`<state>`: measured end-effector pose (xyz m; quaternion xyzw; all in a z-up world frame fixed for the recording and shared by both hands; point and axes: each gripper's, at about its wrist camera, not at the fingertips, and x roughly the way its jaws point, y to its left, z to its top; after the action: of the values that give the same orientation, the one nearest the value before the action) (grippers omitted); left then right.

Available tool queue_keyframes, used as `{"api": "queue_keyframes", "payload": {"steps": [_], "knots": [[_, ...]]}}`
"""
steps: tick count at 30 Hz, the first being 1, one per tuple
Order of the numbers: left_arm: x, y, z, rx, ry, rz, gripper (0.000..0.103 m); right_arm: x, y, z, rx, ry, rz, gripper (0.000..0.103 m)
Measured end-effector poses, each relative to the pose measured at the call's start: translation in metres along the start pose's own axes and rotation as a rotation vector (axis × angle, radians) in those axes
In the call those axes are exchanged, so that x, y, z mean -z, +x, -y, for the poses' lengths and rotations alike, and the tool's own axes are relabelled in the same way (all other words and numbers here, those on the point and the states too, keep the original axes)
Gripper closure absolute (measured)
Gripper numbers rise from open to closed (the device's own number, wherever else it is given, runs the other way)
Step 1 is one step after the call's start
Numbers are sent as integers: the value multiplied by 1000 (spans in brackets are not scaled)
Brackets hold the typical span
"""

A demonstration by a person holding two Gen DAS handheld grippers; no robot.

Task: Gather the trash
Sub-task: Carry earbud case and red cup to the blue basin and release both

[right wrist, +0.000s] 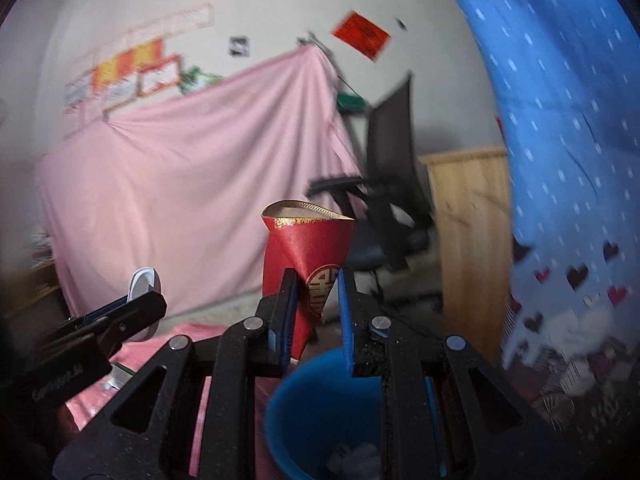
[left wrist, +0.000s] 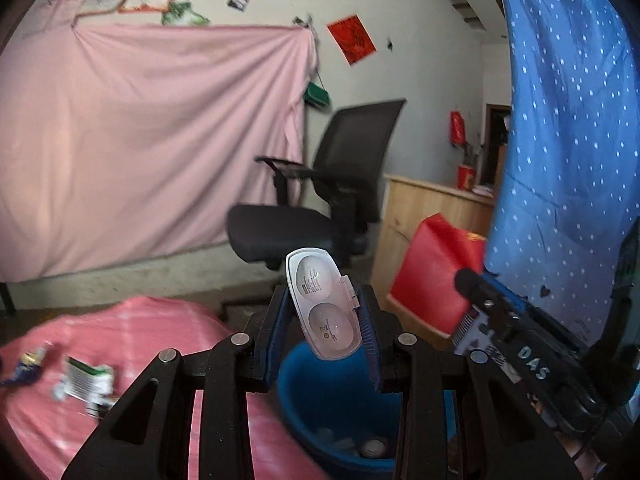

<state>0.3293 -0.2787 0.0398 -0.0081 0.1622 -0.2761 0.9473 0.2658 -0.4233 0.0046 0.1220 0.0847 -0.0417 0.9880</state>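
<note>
My left gripper (left wrist: pixel 325 312) is shut on a clear plastic blister pack (left wrist: pixel 322 304) and holds it above the blue bin (left wrist: pixel 340 404). My right gripper (right wrist: pixel 316 300) is shut on a red and gold paper envelope (right wrist: pixel 306 256) above the same blue bin (right wrist: pixel 320 404), which has some trash inside. The right gripper with its red envelope (left wrist: pixel 432 276) shows at the right of the left wrist view. The left gripper with the blister pack (right wrist: pixel 143 284) shows at the left of the right wrist view.
More wrappers (left wrist: pixel 86 380) lie on the pink cloth-covered table (left wrist: pixel 160 332) at the left. A black office chair (left wrist: pixel 320 200) stands behind, before a pink sheet (left wrist: pixel 152 140). A wooden cabinet (left wrist: pixel 424 208) and blue dotted fabric (left wrist: pixel 568 120) are at the right.
</note>
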Motion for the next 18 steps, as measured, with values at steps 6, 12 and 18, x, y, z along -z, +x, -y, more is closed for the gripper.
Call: {"api": "queue_keyframes", "payload": {"steps": [6, 12, 18], "knots": [[15, 36, 15, 31, -13, -76, 74, 10, 17, 25, 51, 17, -96, 56], [29, 57, 7, 43, -41, -152, 74, 17, 30, 39, 75, 31, -165, 56], [38, 74, -1, 50, -75, -223, 73, 24, 46, 52, 87, 52, -241, 56]]}}
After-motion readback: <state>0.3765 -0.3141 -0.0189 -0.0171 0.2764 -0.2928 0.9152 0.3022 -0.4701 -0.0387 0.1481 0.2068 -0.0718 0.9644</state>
